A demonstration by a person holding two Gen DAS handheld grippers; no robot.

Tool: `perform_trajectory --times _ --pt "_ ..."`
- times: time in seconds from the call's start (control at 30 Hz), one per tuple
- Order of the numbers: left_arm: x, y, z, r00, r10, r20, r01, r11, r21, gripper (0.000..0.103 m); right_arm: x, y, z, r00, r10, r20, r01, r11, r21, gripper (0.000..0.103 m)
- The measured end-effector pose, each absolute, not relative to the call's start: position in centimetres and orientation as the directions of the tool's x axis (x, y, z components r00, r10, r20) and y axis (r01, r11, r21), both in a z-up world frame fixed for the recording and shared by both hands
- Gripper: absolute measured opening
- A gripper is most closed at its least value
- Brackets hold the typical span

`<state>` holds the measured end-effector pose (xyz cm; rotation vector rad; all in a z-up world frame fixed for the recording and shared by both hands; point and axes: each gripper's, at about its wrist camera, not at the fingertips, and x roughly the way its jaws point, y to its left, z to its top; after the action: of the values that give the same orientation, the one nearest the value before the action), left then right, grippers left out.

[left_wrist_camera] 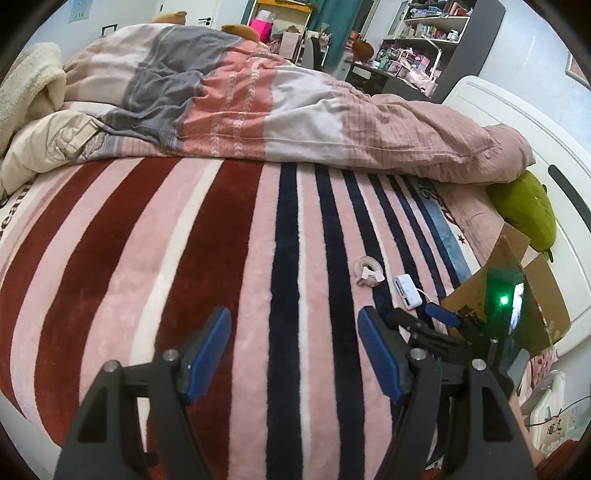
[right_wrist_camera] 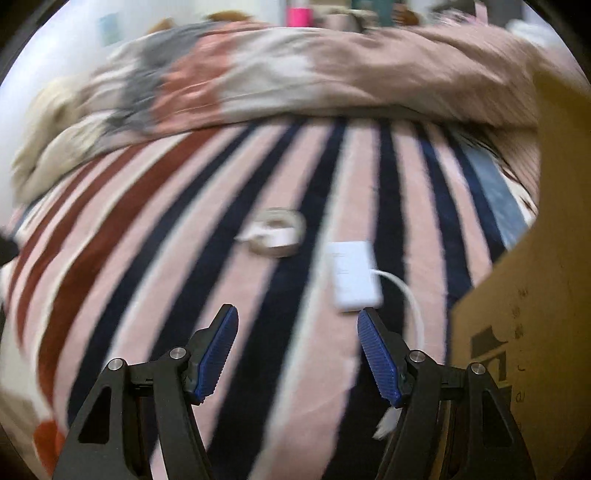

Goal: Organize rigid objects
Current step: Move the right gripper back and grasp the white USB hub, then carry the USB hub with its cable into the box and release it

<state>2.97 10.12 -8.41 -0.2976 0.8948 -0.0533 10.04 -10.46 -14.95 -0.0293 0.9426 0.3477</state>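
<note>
On the striped fleece blanket (left_wrist_camera: pixel 229 258), in bands of dark red, pink, white and navy, 2 small things are left to tidy: a white rectangular plastic adapter with a short white cable (right_wrist_camera: pixel 354 275) and a pale pink roll of tape in a small dispenser (right_wrist_camera: pixel 275 236). Both lie in the open on the blanket, the tape roll just beyond and left of the adapter, neither touching the other. The brown cardboard box (right_wrist_camera: pixel 535 295) stands immediately right of the adapter with its flaps up; I cannot see inside it, so what has already gone in is unknown. My guess is the box is the destination and at least these 2 pieces remain.

The right gripper (right_wrist_camera: pixel 297 321) is spread wide with nothing between its blue ribbed pads, its right finger close to the adapter's near edge; the blur in that view suggests it is in motion. The left gripper (left_wrist_camera: pixel 293 321) is likewise released and empty, hanging over bare blanket left of the adapter.

Behind the adapter a rumpled pink, grey and cream quilt (left_wrist_camera: pixel 258 103) is heaped across the bed. A green plush toy (left_wrist_camera: pixel 524 210) sits beyond the box against the white headboard (left_wrist_camera: pixel 517 110), and cluttered shelves (left_wrist_camera: pixel 424 33) fill the far wall.
</note>
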Motion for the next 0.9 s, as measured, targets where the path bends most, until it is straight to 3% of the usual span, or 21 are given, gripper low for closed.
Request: perform_trajectory --times 0.17,0.3,0.37,0.53,0.9 --pt "3.2 10.1 -8.6 0.622 -0.167 -0.765 -0.078 0.959 -0.272 0.068 11.6 -11.5 -16.4 0.543 0.244 -0.803 -0.254 0.960 0.120 0.061" --pt "3.4 9.8 -8.5 0.619 -0.162 -0.769 -0.077 0.961 -0.264 0.068 12.6 -11.5 -16.7 0.566 0.226 -0.793 -0.254 0.963 0.093 0.031" --pt "3.4 9.7 -8.4 0.619 -0.160 -0.769 -0.076 0.962 -0.262 0.068 12.8 -11.5 -16.6 0.573 0.225 -0.788 -0.260 0.962 0.086 0.023" --pt "3.2 9.3 -7.9 0.621 -0.163 -0.767 -0.069 0.963 -0.260 0.068 11.4 -10.8 -15.7 0.579 0.282 -0.765 -0.322 0.941 0.103 0.023" --pt "2.0 6.4 -4.3 0.664 -0.233 -0.711 0.028 0.957 -0.288 0.068 4.9 -7.2 -6.6 0.483 0.601 -0.636 -0.724 0.684 0.096 0.023"
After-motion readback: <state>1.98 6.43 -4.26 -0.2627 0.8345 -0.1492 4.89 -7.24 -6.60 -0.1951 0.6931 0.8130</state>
